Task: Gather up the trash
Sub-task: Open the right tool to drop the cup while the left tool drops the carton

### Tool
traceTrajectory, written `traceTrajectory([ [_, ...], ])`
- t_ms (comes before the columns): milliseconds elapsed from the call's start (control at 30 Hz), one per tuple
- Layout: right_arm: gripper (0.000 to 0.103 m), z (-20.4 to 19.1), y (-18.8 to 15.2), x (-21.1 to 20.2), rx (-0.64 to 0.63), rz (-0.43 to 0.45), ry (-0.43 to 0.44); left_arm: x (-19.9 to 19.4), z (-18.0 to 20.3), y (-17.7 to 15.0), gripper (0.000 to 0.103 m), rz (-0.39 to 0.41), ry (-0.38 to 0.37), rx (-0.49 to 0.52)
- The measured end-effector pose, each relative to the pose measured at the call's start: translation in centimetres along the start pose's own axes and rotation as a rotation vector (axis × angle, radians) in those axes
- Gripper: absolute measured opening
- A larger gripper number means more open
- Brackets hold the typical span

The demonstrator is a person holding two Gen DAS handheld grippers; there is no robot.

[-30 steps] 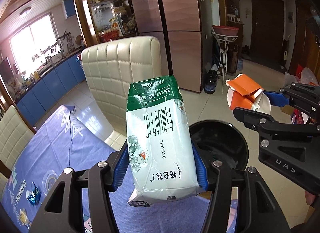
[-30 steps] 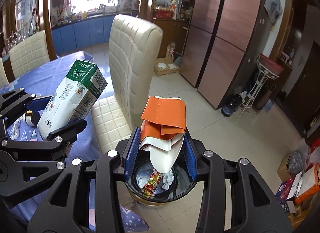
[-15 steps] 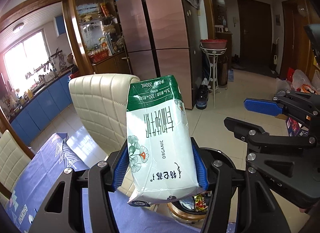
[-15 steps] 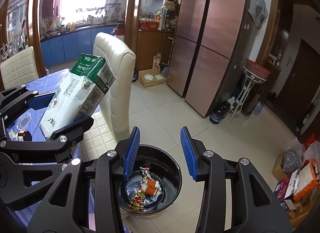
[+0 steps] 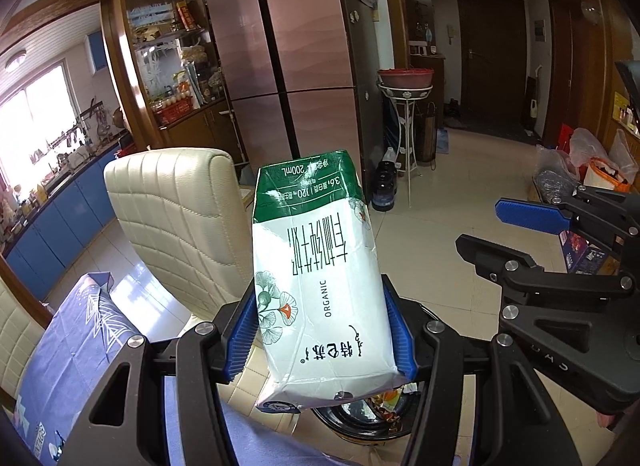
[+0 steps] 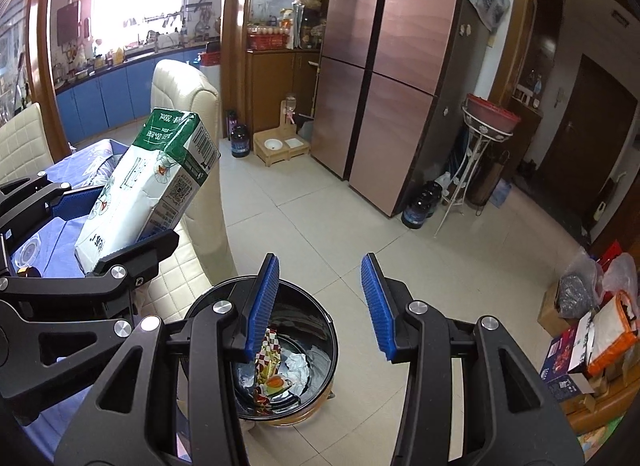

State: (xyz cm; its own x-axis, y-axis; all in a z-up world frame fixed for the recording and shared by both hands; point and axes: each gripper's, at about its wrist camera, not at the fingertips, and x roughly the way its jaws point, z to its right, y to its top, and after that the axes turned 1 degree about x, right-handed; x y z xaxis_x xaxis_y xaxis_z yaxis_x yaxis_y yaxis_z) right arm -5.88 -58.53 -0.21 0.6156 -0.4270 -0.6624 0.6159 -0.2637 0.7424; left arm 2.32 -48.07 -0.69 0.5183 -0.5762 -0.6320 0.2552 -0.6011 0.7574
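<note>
Left gripper clamped on milk carton, carton tilted, beside bin rim, above cream chair seat. Right gripper fingers apart, empty, over black trash bin on floor. Shift carton fully over bin mouth, lower, then release; avoid rim clip.

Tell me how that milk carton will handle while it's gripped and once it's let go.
The carton looks dented and creased, so it's probably empty, light and soft under the left gripper. Its glossy skin may slip between the pads. Released, it should drop flat-sided rather than roll, likely into the bin.
</note>
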Motion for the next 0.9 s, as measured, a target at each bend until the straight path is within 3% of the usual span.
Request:
traceTrajectory([
  [267,0.046,1.5,-0.3,0.3,0.042,-0.008,-0.026,0.7,0.8,0.3,0.056,-0.017,-0.013,0.01],
  [300,0.046,1.5,-0.3,0.3,0.045,-0.009,-0.03,0.8,0.8,0.4,0.062,-0.022,-0.012,0.006],
  [333,0.046,1.7,-0.3,0.3,0.049,-0.009,-0.033,0.8,0.7,0.4,0.075,-0.024,-0.016,-0.003],
  [433,0.048,1.8,-0.5,0.0,0.063,-0.008,-0.042,0.5,0.3,0.4,0.086,-0.004,-0.009,-0.022],
  [900,0.057,0.4,-0.6,-0.5,0.048,-0.009,-0.016,-1.0,-1.6,-0.6,0.089,-0.015,0.036,-0.068],
])
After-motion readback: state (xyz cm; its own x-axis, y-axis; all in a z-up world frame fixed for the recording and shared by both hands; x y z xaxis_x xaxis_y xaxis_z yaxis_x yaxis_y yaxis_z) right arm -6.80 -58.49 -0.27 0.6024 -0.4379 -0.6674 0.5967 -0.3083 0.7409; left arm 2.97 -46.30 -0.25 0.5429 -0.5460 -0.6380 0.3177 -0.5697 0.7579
